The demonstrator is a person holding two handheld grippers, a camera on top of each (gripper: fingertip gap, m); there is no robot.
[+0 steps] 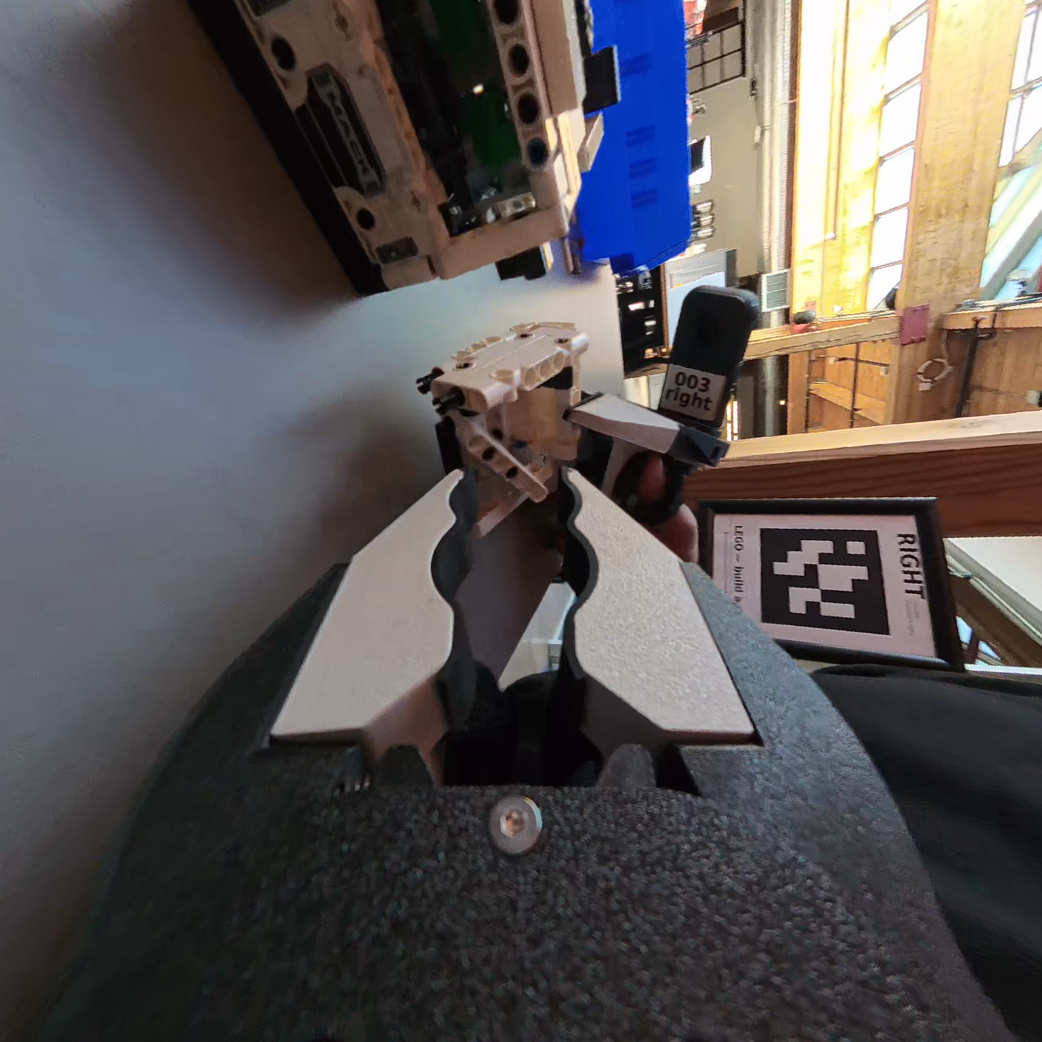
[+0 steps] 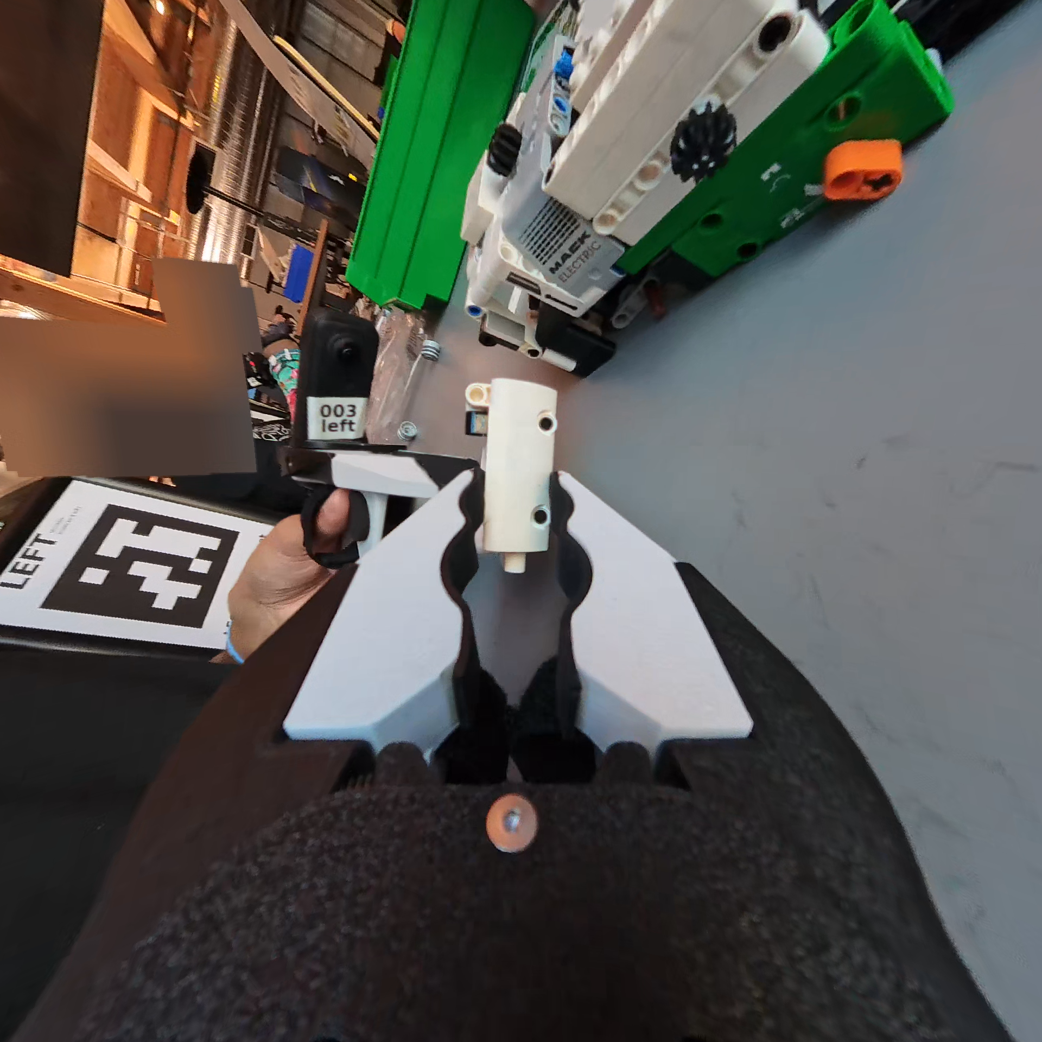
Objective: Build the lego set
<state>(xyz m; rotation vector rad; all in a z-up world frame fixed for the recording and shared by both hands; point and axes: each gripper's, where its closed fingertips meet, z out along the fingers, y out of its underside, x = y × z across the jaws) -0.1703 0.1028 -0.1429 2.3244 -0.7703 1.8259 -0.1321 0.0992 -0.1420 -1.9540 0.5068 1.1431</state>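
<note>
both grippers clamped on one white lego sub-assembly

my left gripper [image 1: 516, 485] is closed down on a white lego sub-assembly [image 1: 502, 406], its two fingertips pinching the lower end so the piece sticks out just ahead of them, above the grey table [image 1: 169, 338]. the part shows beams with holes and a few black pins on its far left edge. just right of it my right gripper [image 1: 569, 414] reaches in from the side, its fingertip touching the piece; from this view i cannot tell how its jaws stand.

from my right wrist view, my right gripper [image 2: 516, 479] is narrowed onto the same sub-assembly [image 2: 519, 468], which looks here like a smooth white panel with two small holes and a peg at its near end, standing upright between my fingertips. my left gripper [image 2: 451, 465] comes in from the left, and its tip meets the panel beside my left finger. a hand [image 2: 282, 569] holds its grip.

ahead and to the right of my right gripper, well apart, the larger white and green truck model [image 2: 592, 214] lies on the table [image 2: 789, 507], with an orange piece [image 2: 860, 169] beside it further right. a green bin [image 2: 417, 152] stands ahead left of the model. in my left view the model [image 1: 406, 135] sits ahead left, with a blue bin [image 1: 637, 129] beyond it.
</note>
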